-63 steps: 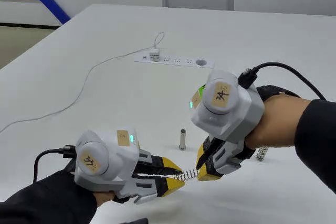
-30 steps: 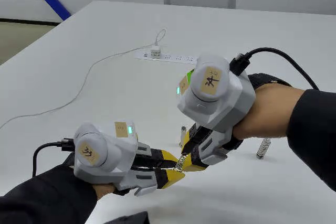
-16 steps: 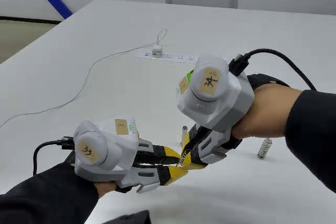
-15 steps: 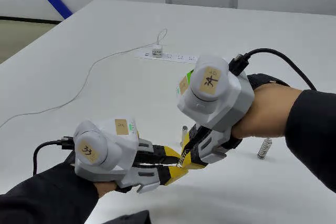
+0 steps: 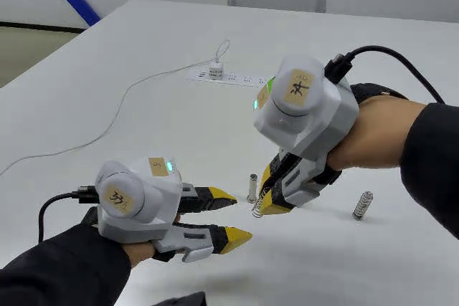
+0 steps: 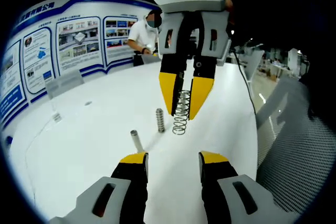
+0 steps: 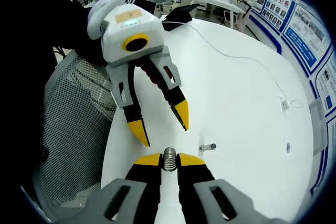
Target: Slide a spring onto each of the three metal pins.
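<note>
Spring now held by the right gripper alone
The right gripper [image 5: 264,204] clamps the spring [image 5: 257,208] at its tips; the left gripper [image 5: 239,218], which pinched that spring a moment ago, has let go, its jaws apart and empty; a bare pin [image 5: 252,187] stands just left of the spring, so threading looks next; a sprung pin [image 5: 363,206] stands further right.

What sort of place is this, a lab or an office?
Likely an exhibition or demo hall: poster boards line the wall, a long white table carries a power strip, mesh chair nearby.
</note>
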Action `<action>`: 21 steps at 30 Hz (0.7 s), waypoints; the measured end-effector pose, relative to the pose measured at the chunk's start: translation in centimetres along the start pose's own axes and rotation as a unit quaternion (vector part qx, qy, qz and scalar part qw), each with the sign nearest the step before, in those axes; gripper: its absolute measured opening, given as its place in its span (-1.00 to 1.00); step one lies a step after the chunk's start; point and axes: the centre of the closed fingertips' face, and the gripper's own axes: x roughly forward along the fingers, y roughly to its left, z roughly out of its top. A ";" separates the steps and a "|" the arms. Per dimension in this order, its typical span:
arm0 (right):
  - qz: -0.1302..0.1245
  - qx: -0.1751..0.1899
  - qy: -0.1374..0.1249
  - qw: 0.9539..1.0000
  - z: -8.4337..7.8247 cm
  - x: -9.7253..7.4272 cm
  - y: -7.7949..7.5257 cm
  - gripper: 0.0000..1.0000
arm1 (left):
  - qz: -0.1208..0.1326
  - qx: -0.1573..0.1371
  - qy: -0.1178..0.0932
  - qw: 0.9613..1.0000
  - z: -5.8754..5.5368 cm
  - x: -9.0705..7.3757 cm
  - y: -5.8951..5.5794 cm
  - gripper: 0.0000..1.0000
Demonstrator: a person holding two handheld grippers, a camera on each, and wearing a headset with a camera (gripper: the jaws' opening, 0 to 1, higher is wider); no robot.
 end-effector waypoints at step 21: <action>-0.028 0.004 0.034 0.999 0.2 0.6 -6.2 -0.76 | 0.021 -0.015 -0.003 1.000 0.0 -0.2 0.8 0.12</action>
